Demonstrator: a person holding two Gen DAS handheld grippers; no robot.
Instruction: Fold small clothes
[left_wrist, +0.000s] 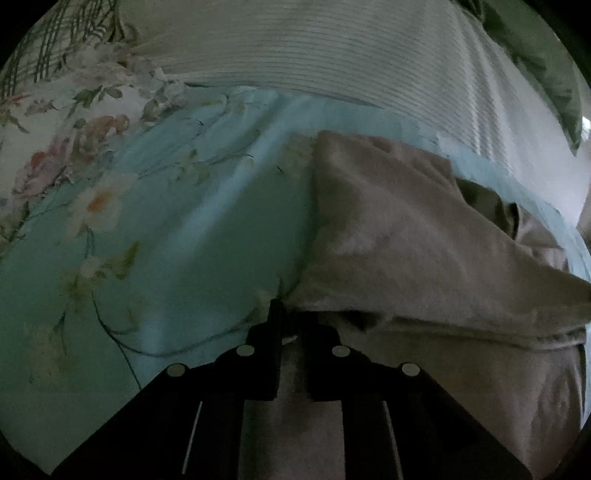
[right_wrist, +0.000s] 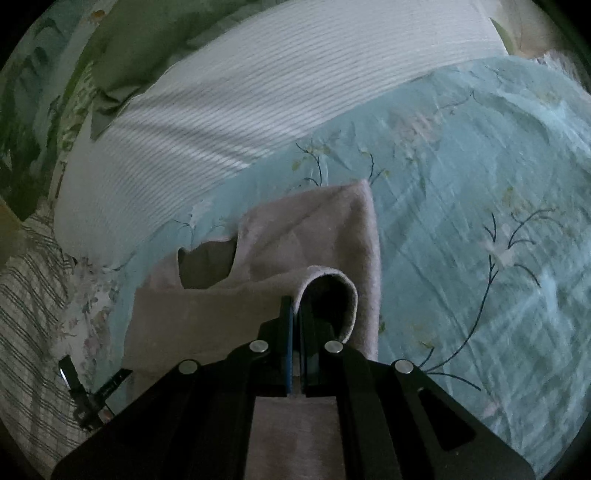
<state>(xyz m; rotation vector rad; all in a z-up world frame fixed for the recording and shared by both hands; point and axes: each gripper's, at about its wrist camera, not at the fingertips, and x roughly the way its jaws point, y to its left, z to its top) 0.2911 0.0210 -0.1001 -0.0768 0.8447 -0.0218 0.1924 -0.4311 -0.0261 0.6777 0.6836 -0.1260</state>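
Black right claw (right_wrist: 295, 328) is pinched tight on a curled edge of the pinkish cloth (right_wrist: 314, 229). Left claw (left_wrist: 290, 325) is nearly closed on the cloth's edge too. Cloth lies on the blue flowery bed sheet (right_wrist: 461, 184), near a white striped blanket (right_wrist: 258, 92).

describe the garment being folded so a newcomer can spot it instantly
Start at the pale blue floral bedsheet, just below the white ribbed blanket. The pinkish-beige fuzzy garment lies there, plain and unpatterned, one edge curled over at the right tool.
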